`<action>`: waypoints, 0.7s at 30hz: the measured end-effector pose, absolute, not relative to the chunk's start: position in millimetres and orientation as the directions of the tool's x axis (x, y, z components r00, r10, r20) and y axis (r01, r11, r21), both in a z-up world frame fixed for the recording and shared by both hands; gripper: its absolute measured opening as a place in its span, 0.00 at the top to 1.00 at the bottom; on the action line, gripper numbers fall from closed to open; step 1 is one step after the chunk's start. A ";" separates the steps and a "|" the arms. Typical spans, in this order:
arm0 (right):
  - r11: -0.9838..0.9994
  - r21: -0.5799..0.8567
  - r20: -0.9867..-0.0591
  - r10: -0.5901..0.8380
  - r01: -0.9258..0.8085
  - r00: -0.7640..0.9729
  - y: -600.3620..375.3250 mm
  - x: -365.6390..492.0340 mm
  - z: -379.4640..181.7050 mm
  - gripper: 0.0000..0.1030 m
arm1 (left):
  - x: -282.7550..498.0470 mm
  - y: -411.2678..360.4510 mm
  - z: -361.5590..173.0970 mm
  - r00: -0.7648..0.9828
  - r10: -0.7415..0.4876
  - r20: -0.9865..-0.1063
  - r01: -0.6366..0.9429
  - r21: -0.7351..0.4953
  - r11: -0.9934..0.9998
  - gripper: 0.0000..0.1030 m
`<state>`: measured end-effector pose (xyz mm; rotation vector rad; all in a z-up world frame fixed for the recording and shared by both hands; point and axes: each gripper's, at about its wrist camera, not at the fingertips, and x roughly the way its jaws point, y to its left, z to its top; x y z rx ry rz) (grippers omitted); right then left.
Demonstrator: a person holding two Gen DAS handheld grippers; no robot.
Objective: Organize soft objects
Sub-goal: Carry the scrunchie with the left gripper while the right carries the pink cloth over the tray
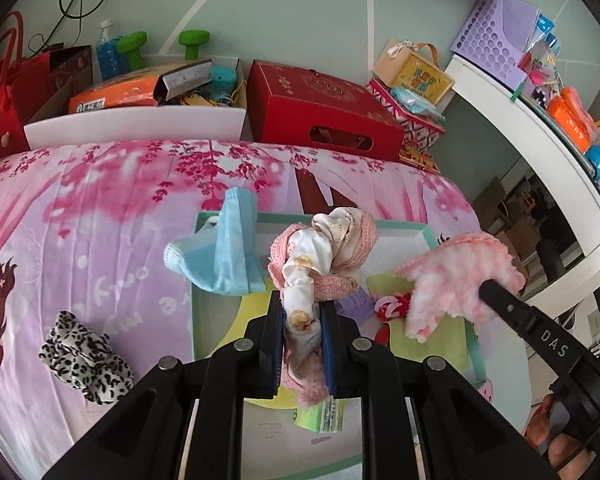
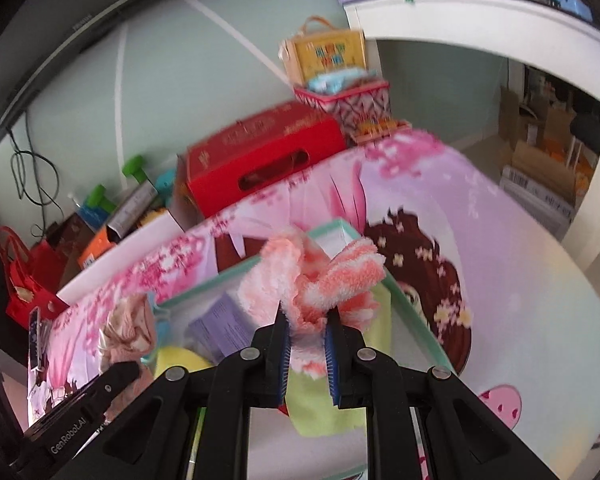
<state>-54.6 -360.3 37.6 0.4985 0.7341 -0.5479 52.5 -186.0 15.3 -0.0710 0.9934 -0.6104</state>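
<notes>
My left gripper point(image 1: 300, 312) is shut on a bunched pink-and-white garment with lace trim point(image 1: 324, 256), held over a shallow mint-rimmed box point(image 1: 424, 229) on the bed. A blue face mask point(image 1: 224, 256) hangs over the box's left rim. My right gripper point(image 2: 305, 320) is shut on a fluffy pink-and-white towel point(image 2: 320, 276), also above the box point(image 2: 332, 226); that towel point(image 1: 456, 276) shows at the right of the left wrist view. Inside the box lie a yellow-green cloth point(image 2: 324, 404), a purple card point(image 2: 220, 324) and a red-and-white knot point(image 1: 392, 306).
A leopard-print cloth point(image 1: 86, 356) lies on the pink floral bedsheet point(image 1: 100, 216) left of the box. Behind the bed stand a red gift box point(image 1: 320, 108), a white bin point(image 1: 136, 124) of clutter and green dumbbells point(image 1: 196, 42). A white shelf point(image 1: 540, 152) curves along the right.
</notes>
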 end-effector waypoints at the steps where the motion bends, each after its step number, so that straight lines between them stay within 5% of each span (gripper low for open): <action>1: 0.745 0.231 -0.747 -0.276 0.625 0.605 -361.8 -53.8 33.3 0.82 | 52.8 -187.2 12.9 0.391 -0.510 -0.766 0.450 -0.324 0.832 0.84; 13: 0.756 0.154 -0.853 -0.223 0.636 0.471 -358.9 -35.1 -3.4 0.81 | 56.8 -196.8 -13.5 0.343 -0.464 -0.816 0.439 -0.298 0.848 0.82; 17: 0.756 0.139 -0.860 -0.228 0.640 0.456 -357.5 -33.0 -4.8 0.79 | 57.7 -199.2 -19.2 0.325 -0.447 -0.833 0.433 -0.288 0.854 0.66; 20: 0.757 0.118 -0.869 -0.234 0.643 0.435 -355.9 -31.2 -6.1 0.69 | 58.1 -198.7 -20.8 0.321 -0.435 -0.841 0.428 -0.281 0.859 0.59; 21: 0.757 0.111 -0.872 -0.236 0.644 0.428 -356.3 -30.4 -7.2 0.57 | 58.2 -198.6 -20.7 0.321 -0.430 -0.844 0.428 -0.276 0.861 0.57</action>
